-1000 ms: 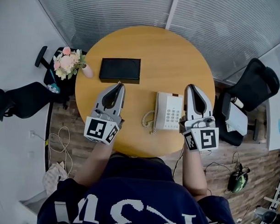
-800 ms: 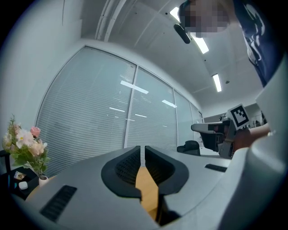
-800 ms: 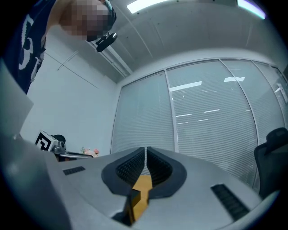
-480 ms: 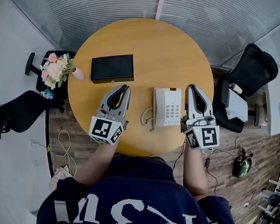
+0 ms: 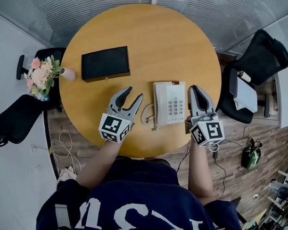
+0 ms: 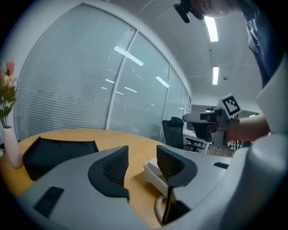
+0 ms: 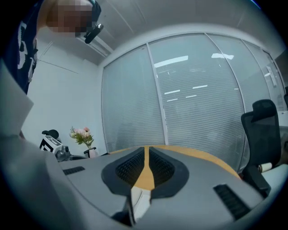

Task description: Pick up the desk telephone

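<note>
At the near edge of the surface (image 5: 146,36), both grippers sit lower and closer to the wood than a second ago, and they now flank the phone (image 5: 170,104) instead of hanging above it. The left gripper (image 5: 132,94), whose jaws were together a moment back, is opening. Its own view shows the two pads apart with only bare wood between them. The right gripper (image 5: 196,90) is unchanged in its grip, its jaws pressed together with a thin slit of the surface showing between them and nothing held.

For the task, this reads as the end of the approach. The left gripper seems to be getting ready to take hold, but no grasp has begun and the phone lies flat and untouched.

The phone lies between the two grippers, handset on its left side. The left gripper is near that side and angled toward it, its tips just short of the coiled cord (image 5: 147,116). In its own view the phone's corner shows past the right jaw, off to the side of the gap, not inside it. The right gripper lies just beside the phone's right edge, pointing along it. Whether it touches the casing cannot be told.

Farther back, a black box (image 5: 106,63) rests well apart from the phone, and flowers (image 5: 39,75) stand beyond the surface's left rim
</note>
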The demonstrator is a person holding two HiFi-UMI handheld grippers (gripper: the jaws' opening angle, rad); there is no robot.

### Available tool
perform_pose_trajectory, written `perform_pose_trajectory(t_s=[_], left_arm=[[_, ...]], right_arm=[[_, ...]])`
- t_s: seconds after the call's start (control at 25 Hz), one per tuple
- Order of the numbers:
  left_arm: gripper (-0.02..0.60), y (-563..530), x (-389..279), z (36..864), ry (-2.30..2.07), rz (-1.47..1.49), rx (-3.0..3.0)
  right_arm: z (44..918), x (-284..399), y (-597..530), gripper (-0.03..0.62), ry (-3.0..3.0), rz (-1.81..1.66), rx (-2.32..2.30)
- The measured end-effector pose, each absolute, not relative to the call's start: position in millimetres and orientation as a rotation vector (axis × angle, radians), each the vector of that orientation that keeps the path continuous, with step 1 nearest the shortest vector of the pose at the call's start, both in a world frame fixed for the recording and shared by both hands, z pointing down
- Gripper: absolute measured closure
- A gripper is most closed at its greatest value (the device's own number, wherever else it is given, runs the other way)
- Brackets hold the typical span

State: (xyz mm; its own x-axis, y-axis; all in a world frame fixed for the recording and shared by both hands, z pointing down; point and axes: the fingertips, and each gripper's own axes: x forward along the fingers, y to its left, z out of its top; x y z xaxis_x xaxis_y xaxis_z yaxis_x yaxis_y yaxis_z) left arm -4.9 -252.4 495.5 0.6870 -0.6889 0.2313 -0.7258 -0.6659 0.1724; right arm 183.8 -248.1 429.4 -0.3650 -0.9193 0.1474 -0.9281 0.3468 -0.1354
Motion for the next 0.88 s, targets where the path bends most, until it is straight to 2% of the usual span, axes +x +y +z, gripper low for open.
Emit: perform_pose_trajectory(t_s=[0.08,0.32,0.44,0.56,0.68,0.88], left_arm=[[0.362,-250.1,3.8,515.4,-1.063,0.241,2.609],[0.318,-234.1,40.0,574.0,-0.850,0.425,2.545],[0.299,-229.8,53.2,585.2,-0.773,0.322,2.428],[0.288,-227.5,62.3,590.4,-0.734,0.228,2.314],[0.281,-222.5,72.8,596.0,-0.691,0.213,2.267],[0.276,-218.8,88.0,604.7,-0.623,0.139,2.145]], right_arm=[[455.6,189.2,-249.2,0.559,-2.531,0.411,1.732],[534.7,206.8,-243.9,0.538,-2.427,0.679,1.659],[562.9,214.3,-243.0,0.461,-2.404,0.793,1.620],[585.9,220.3,-244.0,0.446,-2.411,0.911,1.578],[607.2,223.7,-243.6,0.403,-2.385,0.987,1.524],[625.7,227.5,-240.4,0.385,-2.396,1.127,1.462]])
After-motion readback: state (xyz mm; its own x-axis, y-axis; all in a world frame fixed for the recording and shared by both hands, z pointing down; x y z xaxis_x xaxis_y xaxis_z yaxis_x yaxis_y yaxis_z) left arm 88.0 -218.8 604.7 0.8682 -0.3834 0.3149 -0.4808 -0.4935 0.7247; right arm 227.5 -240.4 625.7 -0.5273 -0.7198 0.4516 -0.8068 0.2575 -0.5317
